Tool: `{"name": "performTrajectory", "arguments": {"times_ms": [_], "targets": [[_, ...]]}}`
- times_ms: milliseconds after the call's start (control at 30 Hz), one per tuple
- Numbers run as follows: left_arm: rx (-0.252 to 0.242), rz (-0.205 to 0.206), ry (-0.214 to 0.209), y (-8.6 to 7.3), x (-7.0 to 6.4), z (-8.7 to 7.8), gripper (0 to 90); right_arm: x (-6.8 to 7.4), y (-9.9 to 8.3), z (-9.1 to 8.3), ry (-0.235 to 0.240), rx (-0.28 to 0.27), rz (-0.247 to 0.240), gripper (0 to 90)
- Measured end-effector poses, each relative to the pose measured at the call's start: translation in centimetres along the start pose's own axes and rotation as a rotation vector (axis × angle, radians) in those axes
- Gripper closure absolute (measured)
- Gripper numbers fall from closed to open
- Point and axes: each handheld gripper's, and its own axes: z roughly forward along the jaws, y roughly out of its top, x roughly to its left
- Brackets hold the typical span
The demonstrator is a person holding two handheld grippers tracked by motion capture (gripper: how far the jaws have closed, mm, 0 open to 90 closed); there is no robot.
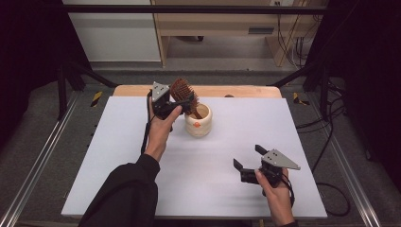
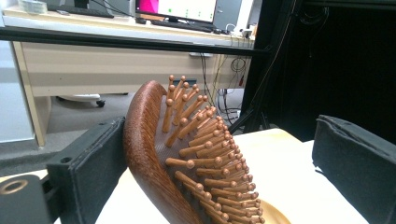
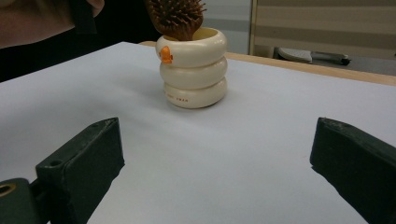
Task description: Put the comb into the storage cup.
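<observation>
A brown wooden hairbrush [image 1: 181, 89] stands head-up in a cream ringed cup [image 1: 198, 124] at the far middle of the white table top [image 1: 123, 161]. My left gripper [image 1: 186, 103] is at the brush, open, its jaws wide on either side of the head. In the left gripper view the brush's [image 2: 187, 154] smooth back leans toward the left jaw, with a clear gap to the right jaw. My right gripper [image 1: 248, 156] hovers open and holds nothing near the front right. Its view looks across the table at the cup [image 3: 194, 70], which bears a small orange mark, and the brush [image 3: 176, 16].
A wooden table edge [image 1: 246, 91] runs along the far side of the white top. Black frame posts stand at both sides, cables [image 1: 331, 142] lie on the floor to the right, and a desk [image 2: 116, 60] with a monitor stands behind.
</observation>
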Motion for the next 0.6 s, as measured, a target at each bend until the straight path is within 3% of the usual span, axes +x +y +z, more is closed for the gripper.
{"name": "performTrajectory", "arguments": {"times_ms": [600], "targets": [[0.005, 0.0, -0.004, -0.34, 0.06, -0.58, 3.4, -0.02, -0.02, 0.06, 0.0, 0.002, -0.004, 2.9]]}}
